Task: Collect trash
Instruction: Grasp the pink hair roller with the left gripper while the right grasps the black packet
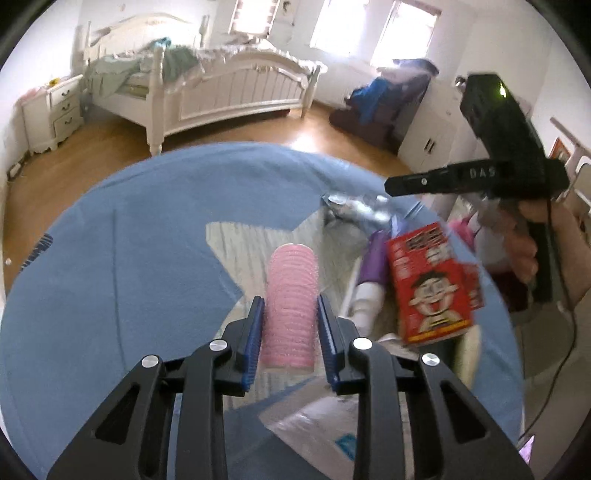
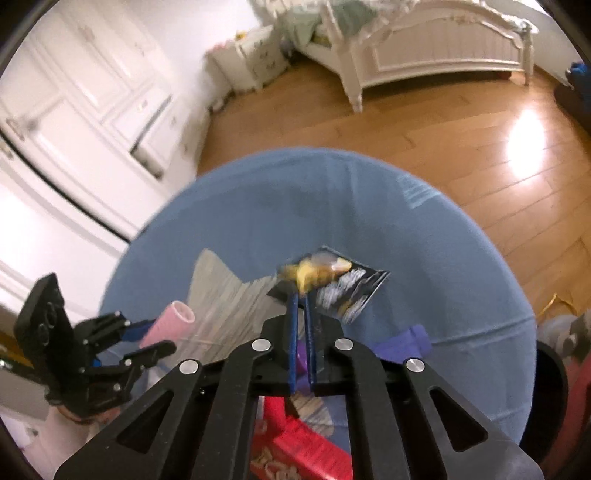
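Pinching pink roller [image 1: 290, 308]: left tongs [image 1: 290, 314]; right tongs [image 2: 301, 299] clamp dark wrapper [image 2: 343, 288], over blue rug [image 1: 140, 236].

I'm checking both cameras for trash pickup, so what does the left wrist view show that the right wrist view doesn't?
Only the left wrist view: the red carton face-on, a silver wrapper, bright windows.
Only the right wrist view: the right gripper shut on a black and yellow wrapper, white wardrobe doors.
Both: the pink hair roller in the left gripper, blue rug, white bed.
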{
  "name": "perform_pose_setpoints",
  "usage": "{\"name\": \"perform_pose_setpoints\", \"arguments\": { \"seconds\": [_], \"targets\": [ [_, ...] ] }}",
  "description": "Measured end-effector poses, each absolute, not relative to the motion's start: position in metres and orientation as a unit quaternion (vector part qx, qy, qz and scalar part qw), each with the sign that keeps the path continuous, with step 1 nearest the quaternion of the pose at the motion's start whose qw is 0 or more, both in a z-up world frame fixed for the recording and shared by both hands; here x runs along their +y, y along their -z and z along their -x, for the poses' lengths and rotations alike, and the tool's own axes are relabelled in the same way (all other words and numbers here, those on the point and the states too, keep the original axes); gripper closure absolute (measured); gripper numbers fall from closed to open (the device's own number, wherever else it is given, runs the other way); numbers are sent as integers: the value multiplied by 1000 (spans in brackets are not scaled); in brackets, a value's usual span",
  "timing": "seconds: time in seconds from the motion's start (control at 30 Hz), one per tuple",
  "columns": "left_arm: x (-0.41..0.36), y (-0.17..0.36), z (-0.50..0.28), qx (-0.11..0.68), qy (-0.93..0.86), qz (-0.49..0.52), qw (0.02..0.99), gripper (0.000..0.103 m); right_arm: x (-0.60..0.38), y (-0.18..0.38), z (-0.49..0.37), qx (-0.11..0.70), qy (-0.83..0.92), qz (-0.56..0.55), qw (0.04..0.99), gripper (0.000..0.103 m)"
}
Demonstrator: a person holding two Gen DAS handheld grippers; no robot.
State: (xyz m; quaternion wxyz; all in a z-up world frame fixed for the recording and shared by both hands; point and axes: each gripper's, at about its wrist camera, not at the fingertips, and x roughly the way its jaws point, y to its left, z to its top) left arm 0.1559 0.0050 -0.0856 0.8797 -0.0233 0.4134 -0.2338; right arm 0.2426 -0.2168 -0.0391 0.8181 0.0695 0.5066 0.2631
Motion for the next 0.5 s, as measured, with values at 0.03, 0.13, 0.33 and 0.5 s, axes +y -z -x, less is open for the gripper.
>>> {"name": "perform_pose_setpoints", "arguments": {
  "seconds": [0.03,0.13,0.33,0.5],
  "targets": [
    [3,80,-152,407,236,21,882,74,-221,36,-239,502,-267,-73,820,98],
    [-3,71,-144,403,237,14,884,74,-229,35,-233,505,-260,-69,820,98],
    [-3,69,-140,401,230,36,886,74,-226,54,-239,523,-240,-102,811,33],
    [7,80,-138,409,223,57,883,74,-219,88,-264,576,-233,-155,768,37]
  ]
}}
